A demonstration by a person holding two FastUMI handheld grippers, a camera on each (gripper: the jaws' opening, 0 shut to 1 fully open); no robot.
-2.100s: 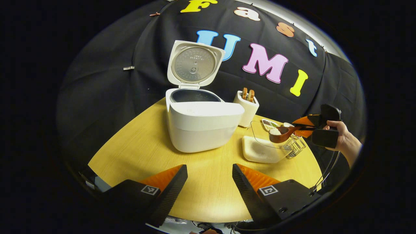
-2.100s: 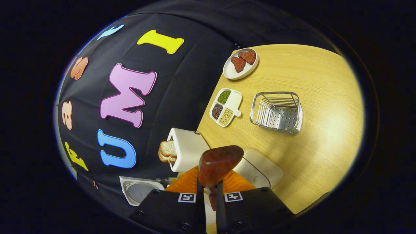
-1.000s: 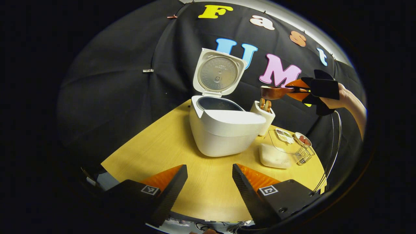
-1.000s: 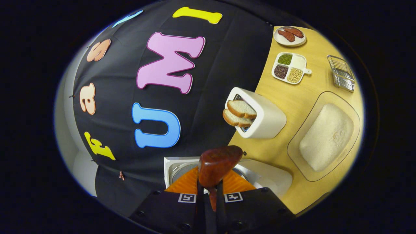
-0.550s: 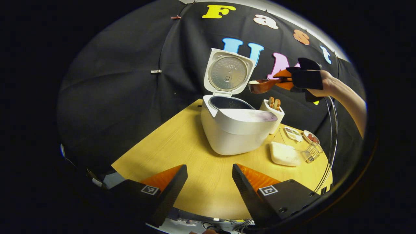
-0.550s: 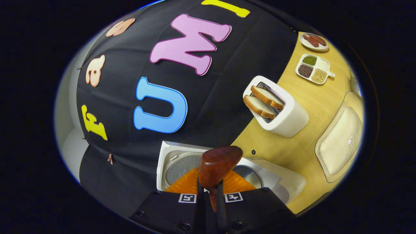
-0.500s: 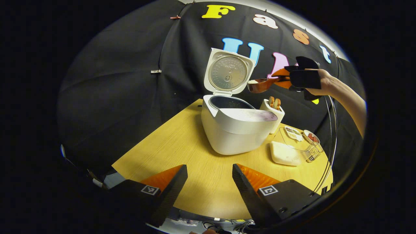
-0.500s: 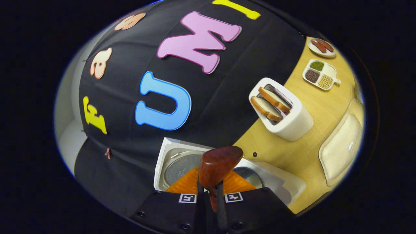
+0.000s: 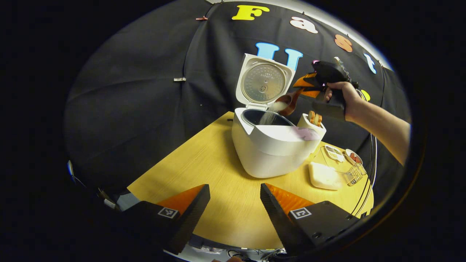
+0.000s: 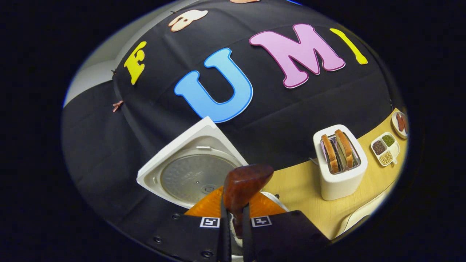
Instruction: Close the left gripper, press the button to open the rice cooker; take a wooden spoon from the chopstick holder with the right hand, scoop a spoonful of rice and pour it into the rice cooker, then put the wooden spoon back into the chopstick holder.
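The white rice cooker (image 9: pixel 271 151) stands on the wooden table (image 9: pixel 204 163) with its lid (image 9: pixel 264 82) raised. A hand holds my right gripper (image 9: pixel 305 87) above the cooker's right rim, shut on the handle of the wooden spoon (image 9: pixel 285 103). The spoon is tipped down and white rice (image 9: pixel 270 115) falls from it into the dark pot. In the right gripper view the spoon's brown bowl (image 10: pixel 244 185) sticks up between my right gripper (image 10: pixel 233 218) fingers, in front of the lid (image 10: pixel 193 171). My left gripper (image 9: pixel 235 203) hangs open over the table's near edge, holding nothing.
A white toaster (image 9: pixel 314 123) with two bread slices stands right of the cooker, also seen as the toaster (image 10: pixel 340 163). Further right lie a clear rice container (image 9: pixel 324 174), a wire holder (image 9: pixel 354 174), a divided dish (image 10: pixel 385 147) of beans and a small plate (image 10: pixel 399 123).
The right gripper lifted the loaded spoon from the rice container, carried it left over the cooker and tipped it; rice now pours out. The left gripper stayed open.
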